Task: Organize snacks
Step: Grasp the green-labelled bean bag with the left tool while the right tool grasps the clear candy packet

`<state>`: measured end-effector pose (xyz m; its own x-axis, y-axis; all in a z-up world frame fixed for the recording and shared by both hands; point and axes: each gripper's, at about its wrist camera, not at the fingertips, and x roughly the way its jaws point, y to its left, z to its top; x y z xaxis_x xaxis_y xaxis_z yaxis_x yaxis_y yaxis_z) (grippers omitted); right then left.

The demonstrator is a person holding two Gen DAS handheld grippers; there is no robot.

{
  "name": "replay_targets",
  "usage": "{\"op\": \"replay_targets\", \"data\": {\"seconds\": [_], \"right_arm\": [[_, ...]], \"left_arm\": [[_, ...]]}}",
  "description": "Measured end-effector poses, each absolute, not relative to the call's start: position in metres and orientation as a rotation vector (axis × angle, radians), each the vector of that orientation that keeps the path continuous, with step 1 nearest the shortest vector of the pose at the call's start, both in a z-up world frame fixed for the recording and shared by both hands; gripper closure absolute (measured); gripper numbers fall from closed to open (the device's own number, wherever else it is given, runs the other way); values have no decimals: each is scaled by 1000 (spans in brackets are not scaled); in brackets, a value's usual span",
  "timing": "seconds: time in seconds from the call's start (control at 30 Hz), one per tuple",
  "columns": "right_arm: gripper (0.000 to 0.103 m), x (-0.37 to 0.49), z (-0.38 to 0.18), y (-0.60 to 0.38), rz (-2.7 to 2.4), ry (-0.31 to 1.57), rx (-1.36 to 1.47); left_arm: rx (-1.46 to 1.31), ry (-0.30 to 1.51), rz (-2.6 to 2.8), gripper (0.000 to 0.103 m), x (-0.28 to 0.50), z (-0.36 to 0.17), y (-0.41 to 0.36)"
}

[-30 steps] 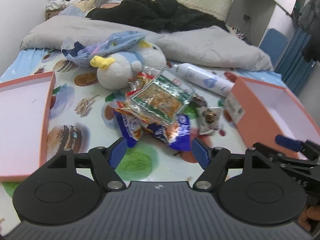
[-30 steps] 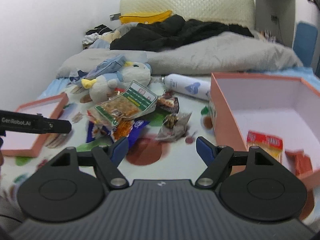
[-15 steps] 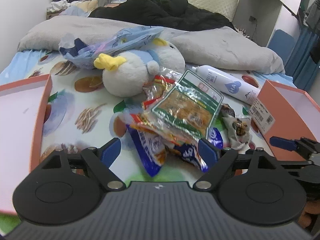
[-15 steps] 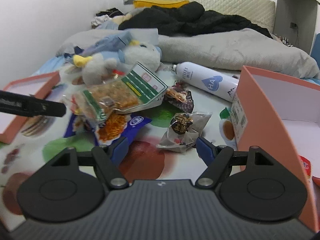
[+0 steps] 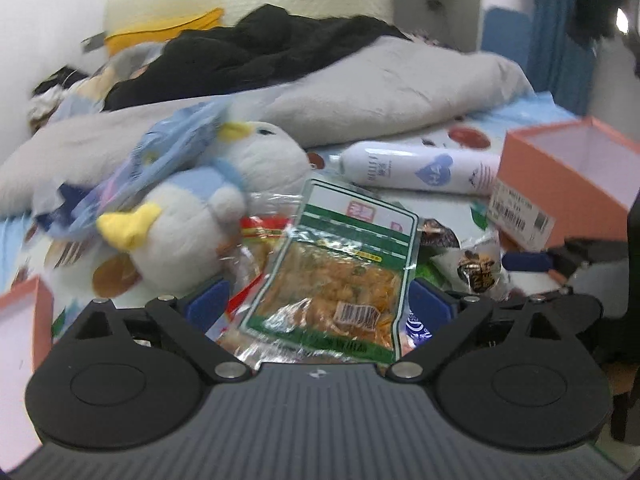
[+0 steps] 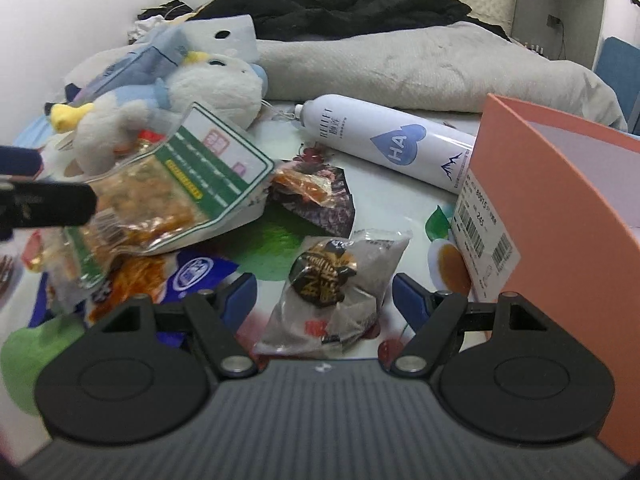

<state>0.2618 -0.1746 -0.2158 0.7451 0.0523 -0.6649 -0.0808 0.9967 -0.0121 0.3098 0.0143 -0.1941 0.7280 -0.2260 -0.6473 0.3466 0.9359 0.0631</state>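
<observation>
- The plush toy (image 5: 192,216) and spray bottle (image 6: 384,144) crowd the far side of the snack pile (image 6: 160,208).
- The pink box (image 6: 560,216) walls off the right.
- Bare bed sheet (image 6: 276,240) lies between the packets.

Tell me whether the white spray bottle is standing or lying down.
Lying down. The white spray bottle rests on its side on the printed bedsheet, its base near the orange box.

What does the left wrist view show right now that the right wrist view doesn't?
Left wrist only: the left gripper, jaws just opened wide around the green-bordered snack bag, not pressing it, and the pink lid.
Right wrist only: the right gripper, open around the grey snack packet.
Both: plush duck, white spray can, pink box.
</observation>
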Motion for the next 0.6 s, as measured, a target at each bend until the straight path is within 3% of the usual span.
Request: {"op": "replay_targets", "data": {"seconds": [0.47,0.6], "right_arm": [[27,273,-232,-181,97,731,-43],[34,273,-229,-179,115,733,-54]], "left_arm": [[277,764,-294,5,333,-233,-2],[293,763,-299,7,332,-236,-5]]}}
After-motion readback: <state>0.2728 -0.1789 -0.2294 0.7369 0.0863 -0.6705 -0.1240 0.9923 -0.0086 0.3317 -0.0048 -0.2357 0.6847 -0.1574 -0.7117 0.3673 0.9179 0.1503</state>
